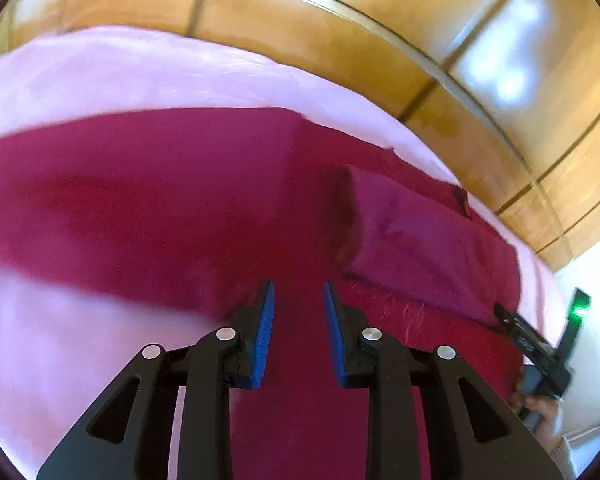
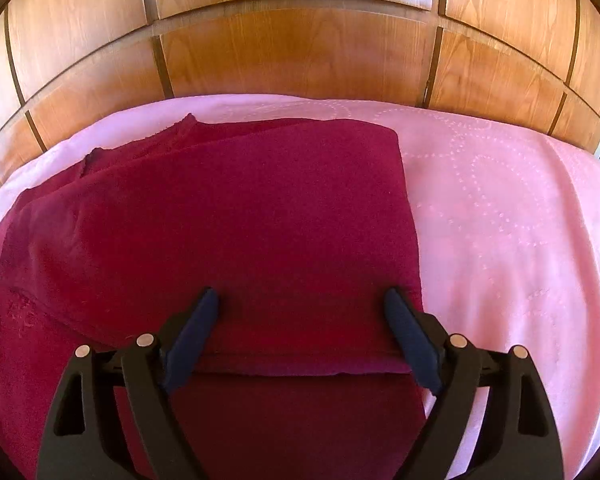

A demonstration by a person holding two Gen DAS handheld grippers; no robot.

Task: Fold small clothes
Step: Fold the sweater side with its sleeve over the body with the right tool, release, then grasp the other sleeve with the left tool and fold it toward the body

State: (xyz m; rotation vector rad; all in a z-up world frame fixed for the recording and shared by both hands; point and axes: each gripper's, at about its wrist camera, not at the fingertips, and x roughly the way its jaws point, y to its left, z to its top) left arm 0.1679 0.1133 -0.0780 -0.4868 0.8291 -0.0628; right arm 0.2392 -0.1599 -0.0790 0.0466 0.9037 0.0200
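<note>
Two tools hover over one dark red garment (image 2: 236,216) spread on a pink bedcover (image 2: 500,220), with wooden wall panels (image 2: 300,52) behind the bed. In the right wrist view the right tool (image 2: 302,300) has its dark fingers spread wide and grasps nothing; its tips sit over the near part of the cloth, straddling a folded-over layer whose near edge runs straight across between the fingers (image 2: 202,328). That upper layer ends in a clean straight side on the right, just beside bare pink cover, and its far corner is square. On the left, the garment's lower layer shows past the fold, with a ragged-looking edge toward the panels. In the left wrist view the left tool (image 1: 300,294) has its blue pads (image 1: 266,332) parted with a narrow gap and nothing between them; it sits above the red cloth (image 1: 160,200), which is blurred here. A folded flap of the garment lies ahead and to the right of the pads, raised slightly at its left edge. At the far right edge of that view the other tool (image 1: 536,340) appears, with a green light near it and part of the person's hand (image 1: 544,412) beneath.
</note>
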